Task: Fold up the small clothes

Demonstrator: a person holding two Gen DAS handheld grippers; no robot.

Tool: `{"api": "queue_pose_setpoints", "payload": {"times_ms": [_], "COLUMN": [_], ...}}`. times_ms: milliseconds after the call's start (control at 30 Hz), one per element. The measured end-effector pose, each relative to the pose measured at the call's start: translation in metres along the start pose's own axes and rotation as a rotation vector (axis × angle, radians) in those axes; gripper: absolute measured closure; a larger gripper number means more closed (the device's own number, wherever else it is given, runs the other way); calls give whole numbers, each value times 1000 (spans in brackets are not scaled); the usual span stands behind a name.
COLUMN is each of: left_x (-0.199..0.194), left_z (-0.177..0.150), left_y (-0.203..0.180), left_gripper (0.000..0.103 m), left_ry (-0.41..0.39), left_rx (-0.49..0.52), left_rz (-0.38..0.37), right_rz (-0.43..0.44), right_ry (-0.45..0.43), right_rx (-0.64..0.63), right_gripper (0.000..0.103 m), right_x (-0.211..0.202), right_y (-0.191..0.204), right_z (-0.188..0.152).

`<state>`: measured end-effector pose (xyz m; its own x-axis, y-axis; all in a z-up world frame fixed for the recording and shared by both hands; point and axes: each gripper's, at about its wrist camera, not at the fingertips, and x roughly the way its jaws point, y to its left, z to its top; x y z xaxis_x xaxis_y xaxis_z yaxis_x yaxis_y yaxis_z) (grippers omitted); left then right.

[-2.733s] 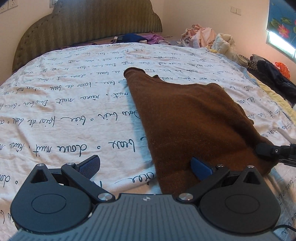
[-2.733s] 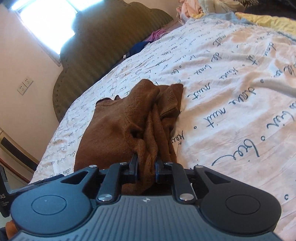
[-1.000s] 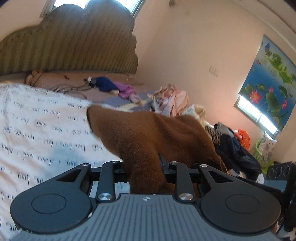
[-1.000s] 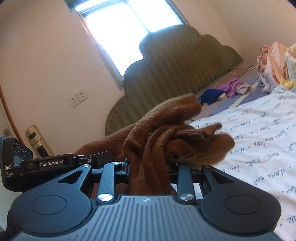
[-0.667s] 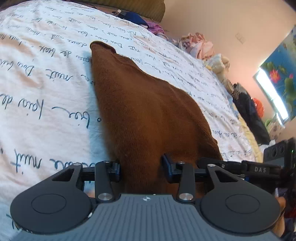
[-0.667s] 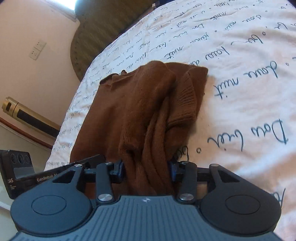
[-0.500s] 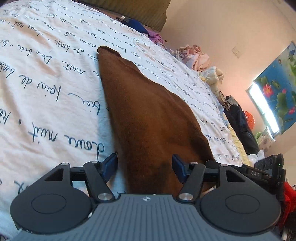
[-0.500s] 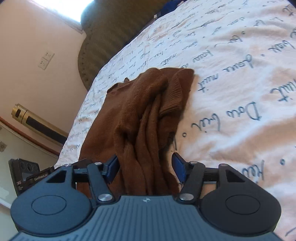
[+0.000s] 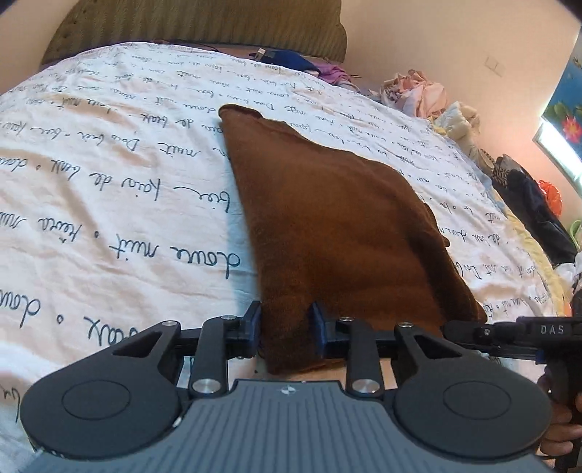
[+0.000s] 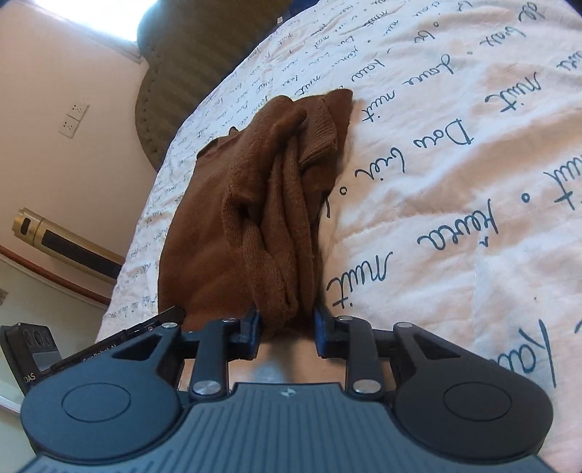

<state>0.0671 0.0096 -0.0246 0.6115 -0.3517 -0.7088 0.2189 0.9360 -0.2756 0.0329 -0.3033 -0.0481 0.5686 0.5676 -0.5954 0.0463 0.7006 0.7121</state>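
A brown knitted garment [image 9: 327,225] lies on the bed, folded flat in the left wrist view and bunched into lengthwise ridges [image 10: 276,218] in the right wrist view. My left gripper [image 9: 286,324] is at its near left corner, jaws closing, with the cloth filling the gap and touching both blue pads. My right gripper [image 10: 285,324] is at the near right end, jaws closing too, pads against the bunched folds. Each gripper shows at the edge of the other's view: the right gripper [image 9: 509,333] and the left gripper [image 10: 145,327].
The bedspread [image 9: 127,203] is white with blue script. A green padded headboard [image 9: 203,25] stands at the far end. Loose clothes [image 9: 418,91] pile at the far right, dark items [image 9: 534,203] along the right side. A gold cylinder [image 10: 65,240] stands left of the bed.
Both grippers came down from holding the garment in the air and laid it on the bed. Their jaws widened around the cloth, then narrowed onto its near edge again.
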Motion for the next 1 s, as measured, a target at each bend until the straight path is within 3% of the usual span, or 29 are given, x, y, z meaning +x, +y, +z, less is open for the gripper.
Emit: {"api": "queue_pose_setpoints", "payload": {"times_ms": [100,200,300,367,400,600,667,767,867,1000], "left_x": [-17,-26,-32,-34,-34,-36,-35,-34,-33,-31], "left_z": [-8,-13,-18,-22,-24,-32,-35,-39,-42,-46], "left_y": [-4,-17,-24,-26,-27,-23,-21,-20,-22,-21], "left_gripper": [29,26,13,10,9,5,5,4,3,1], "left_ry": [-64,-111,-136,-146,-145,-131,-127,-124,-123,-120], "left_rx": [9,87,116,125,128,122,113,114,127,129], "left_rz": [94,188,246,273,281,294,296,302,307,308], "right_rz": [-95,-180,-266,-298,-310,-409,-405,-401,-449,-491], "right_ry": [-7,-37,-69,-90,-99,-97,-106,-171,-220,-243], "right_rx": [-107,-195,-278,-318,-332,-416,-415,-399,-411,-445], "right_gripper": [71,67,57,34,31,30,29,29,28,24], "right_x": [-10,-16,-16,-15,-15,-3,-4,-9,-9,-5], "right_y": [22,37,51,58,62,75,77,79,79,79], "right_z": [-12,-27,-43,-52,-58,-74,-76,-77,-77,-81]}}
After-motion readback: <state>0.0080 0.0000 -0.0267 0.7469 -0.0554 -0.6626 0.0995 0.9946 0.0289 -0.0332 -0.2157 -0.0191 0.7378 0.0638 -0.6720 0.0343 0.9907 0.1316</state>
